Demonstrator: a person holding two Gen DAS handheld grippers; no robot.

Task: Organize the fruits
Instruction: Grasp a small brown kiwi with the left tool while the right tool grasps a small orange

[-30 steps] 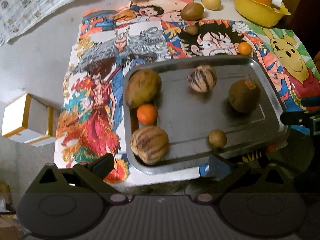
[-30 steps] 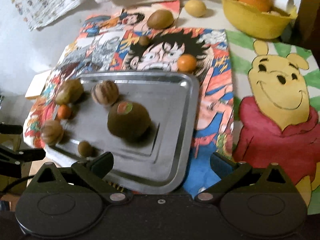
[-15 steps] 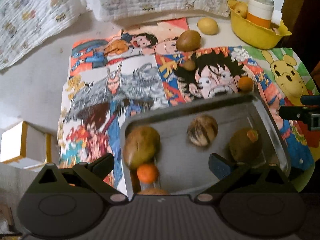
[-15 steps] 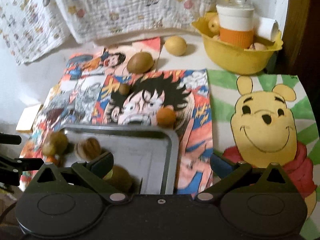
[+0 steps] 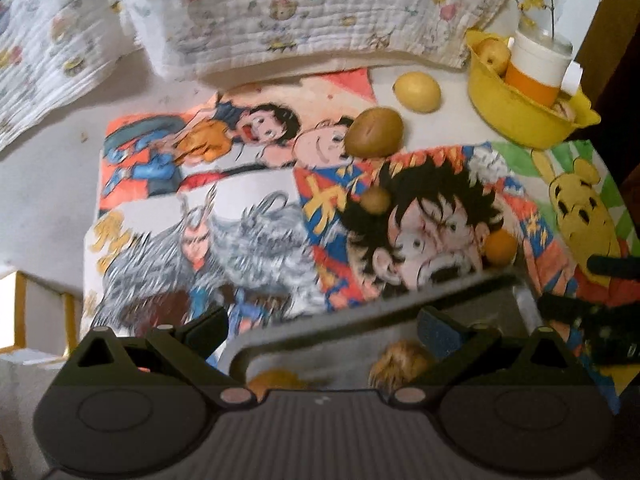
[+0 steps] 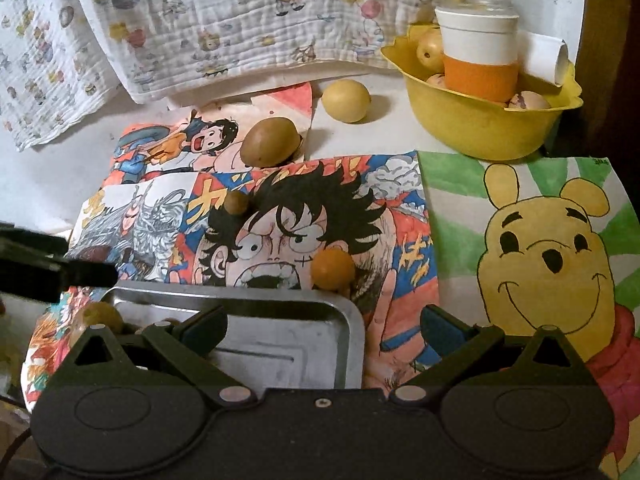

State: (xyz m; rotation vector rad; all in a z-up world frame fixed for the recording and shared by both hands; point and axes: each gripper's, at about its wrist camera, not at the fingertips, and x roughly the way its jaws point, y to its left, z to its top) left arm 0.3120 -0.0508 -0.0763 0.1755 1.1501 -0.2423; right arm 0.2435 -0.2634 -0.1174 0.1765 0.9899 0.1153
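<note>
A steel tray [image 6: 304, 308] [image 5: 360, 316] lies at the near edge of the table, with a striped fruit [image 5: 400, 364] and a brownish fruit [image 6: 98, 316] partly showing on it. Loose on the cartoon mats lie a small orange [image 6: 333, 269] [image 5: 500, 248], a small brown fruit [image 6: 237, 203] [image 5: 375, 200], a large brown-green fruit [image 6: 272, 141] [image 5: 374, 133] and a yellow lemon-like fruit [image 6: 346, 95] [image 5: 417, 92]. My left gripper [image 5: 322, 330] and my right gripper [image 6: 324, 330] are both open and empty over the tray's far rim.
A yellow bowl [image 6: 480, 124] [image 5: 520, 120] at the back right holds fruits, a white-and-orange cup [image 6: 478, 54] and a paper roll. A patterned quilt [image 6: 240, 20] hangs along the back. A Pooh drawing [image 6: 548, 256] covers the right side. A white box [image 5: 24, 312] sits off the left edge.
Both views have tilted up and drawn forward: the tray has slid toward the bottom of each frame, and the back of the table with the bowl and quilt has come into view.
</note>
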